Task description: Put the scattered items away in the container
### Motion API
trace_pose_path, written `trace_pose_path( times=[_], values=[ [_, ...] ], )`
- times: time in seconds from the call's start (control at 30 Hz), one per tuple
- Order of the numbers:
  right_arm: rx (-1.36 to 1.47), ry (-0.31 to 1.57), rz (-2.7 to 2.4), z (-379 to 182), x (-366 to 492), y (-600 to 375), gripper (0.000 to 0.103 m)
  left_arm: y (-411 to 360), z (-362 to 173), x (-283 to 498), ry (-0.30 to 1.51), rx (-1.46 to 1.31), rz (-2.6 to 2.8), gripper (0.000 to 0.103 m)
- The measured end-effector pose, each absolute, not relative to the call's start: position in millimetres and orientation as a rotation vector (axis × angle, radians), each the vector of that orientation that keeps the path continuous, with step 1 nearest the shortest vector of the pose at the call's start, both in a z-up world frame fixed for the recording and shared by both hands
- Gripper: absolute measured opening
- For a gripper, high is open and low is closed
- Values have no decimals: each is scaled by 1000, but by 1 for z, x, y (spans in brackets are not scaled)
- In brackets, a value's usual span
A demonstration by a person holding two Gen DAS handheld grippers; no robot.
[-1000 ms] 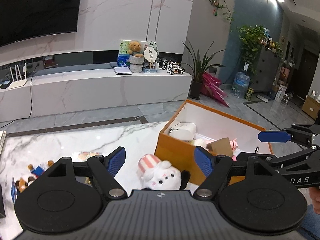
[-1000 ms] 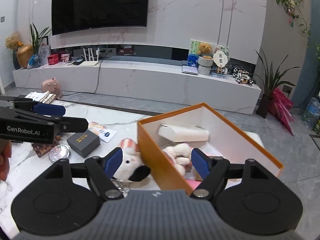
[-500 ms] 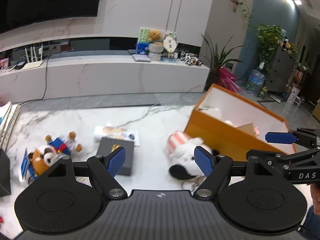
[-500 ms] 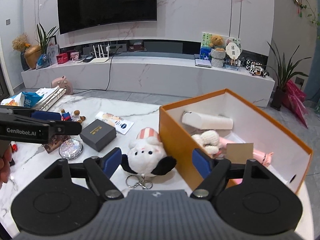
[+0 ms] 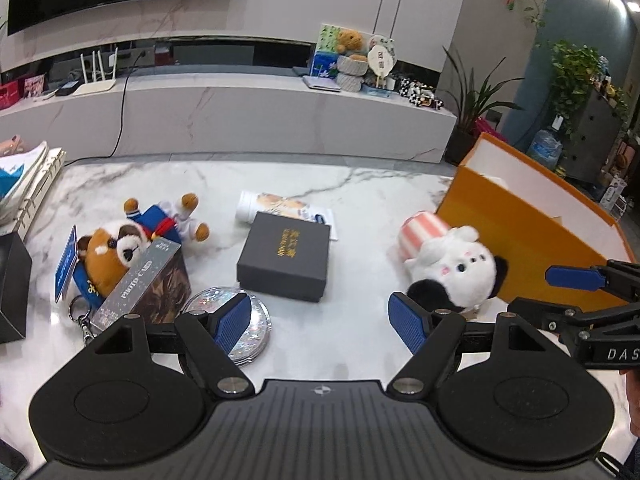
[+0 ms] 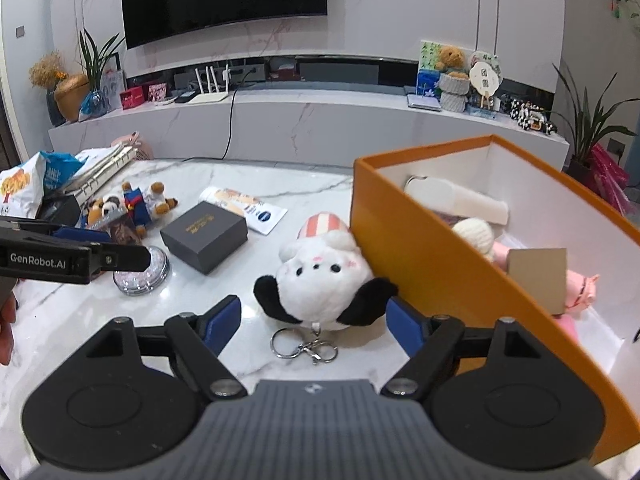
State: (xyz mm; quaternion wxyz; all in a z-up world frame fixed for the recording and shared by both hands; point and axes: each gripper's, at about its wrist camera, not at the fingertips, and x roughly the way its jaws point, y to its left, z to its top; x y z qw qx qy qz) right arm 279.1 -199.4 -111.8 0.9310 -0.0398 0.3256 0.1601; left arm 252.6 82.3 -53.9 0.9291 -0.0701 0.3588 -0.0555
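The plush (image 6: 320,284) lies on the table (image 6: 224,168) against the orange box's (image 6: 424,264) outer wall, keyring (image 6: 304,348) trailing toward the right gripper (image 6: 314,320), whose jaws stand wide and empty on either side of it. This looks like the approach to a pick. Next, the jaws must settle around the soft body, close, then lift it over the wall. The left gripper (image 5: 320,324) is also spread and empty, near the glitter disc (image 5: 244,328) and black case (image 5: 286,256).
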Motion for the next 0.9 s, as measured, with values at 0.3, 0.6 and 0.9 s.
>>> trace_pose_path(
  times=[0.3, 0.6, 0.9],
  values=[
    [-103, 673, 333, -130, 295, -183, 82, 96, -72, 265, 761, -148, -86, 89],
    [-249, 584, 319, -131, 313, -163, 87, 102, -88, 274, 760, -118, -28, 89],
    [-292, 625, 293, -147, 344, -147, 91, 112, -101, 282, 786, -83, 19, 90]
  ],
)
